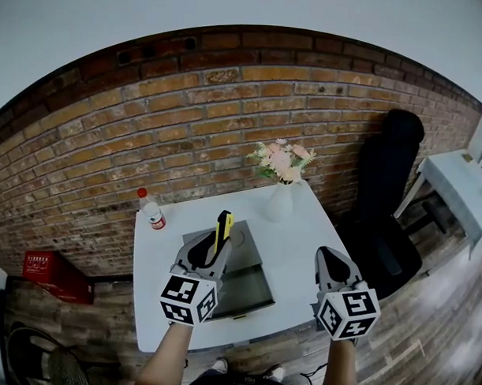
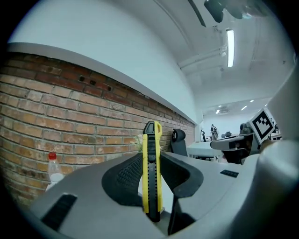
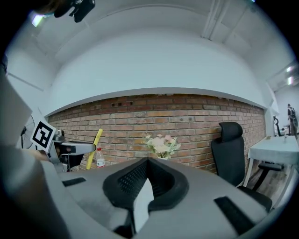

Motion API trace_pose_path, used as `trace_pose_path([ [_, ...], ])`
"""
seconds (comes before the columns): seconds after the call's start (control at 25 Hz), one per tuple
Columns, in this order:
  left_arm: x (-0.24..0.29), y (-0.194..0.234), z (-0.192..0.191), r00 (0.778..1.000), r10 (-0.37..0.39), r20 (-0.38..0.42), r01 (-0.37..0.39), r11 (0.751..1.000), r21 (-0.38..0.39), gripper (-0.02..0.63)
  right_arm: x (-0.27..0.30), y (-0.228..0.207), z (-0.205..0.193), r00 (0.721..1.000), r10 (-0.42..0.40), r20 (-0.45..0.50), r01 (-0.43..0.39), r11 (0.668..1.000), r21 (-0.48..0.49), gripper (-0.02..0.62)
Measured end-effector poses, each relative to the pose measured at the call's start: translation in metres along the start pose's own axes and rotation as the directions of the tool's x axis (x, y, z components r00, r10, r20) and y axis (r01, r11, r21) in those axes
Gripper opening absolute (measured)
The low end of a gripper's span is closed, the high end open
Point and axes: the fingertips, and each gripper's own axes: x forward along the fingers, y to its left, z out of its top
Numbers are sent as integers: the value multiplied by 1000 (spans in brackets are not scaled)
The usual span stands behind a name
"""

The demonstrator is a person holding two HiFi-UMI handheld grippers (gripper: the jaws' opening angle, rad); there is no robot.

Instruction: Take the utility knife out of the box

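Note:
A yellow and black utility knife [image 1: 222, 226] stands upright above the open grey box [image 1: 253, 259] in the middle of the white table [image 1: 302, 245]. My left gripper [image 1: 211, 254] is shut on the knife's lower end. In the left gripper view the knife [image 2: 152, 172] rises from between the two pads, clear of the box. My right gripper [image 1: 327, 254] hovers over the table's right part, apart from the box, its jaws together with nothing in them [image 3: 148, 161]. The right gripper view also shows the knife [image 3: 94, 149] at the left.
A clear bottle with a red cap [image 1: 153, 212] stands at the table's back left. A white vase of pink flowers [image 1: 281, 177] is at the back, before the brick wall. A black office chair [image 1: 387, 177] stands to the right, a red crate [image 1: 53, 274] on the floor at left.

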Motion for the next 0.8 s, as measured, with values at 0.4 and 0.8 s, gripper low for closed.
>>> trace_pose_path([
  [0.4, 1, 0, -4, 1000, 10, -10, -10, 1000, -11, 129, -1, 1, -2, 1000, 10, -8, -10, 1000, -3, 18],
  [0.8, 3, 0, -7, 1000, 5, -19, -5, 1000, -13, 127, 1, 0, 0, 1000, 6, -7, -6, 1000, -10, 18],
])
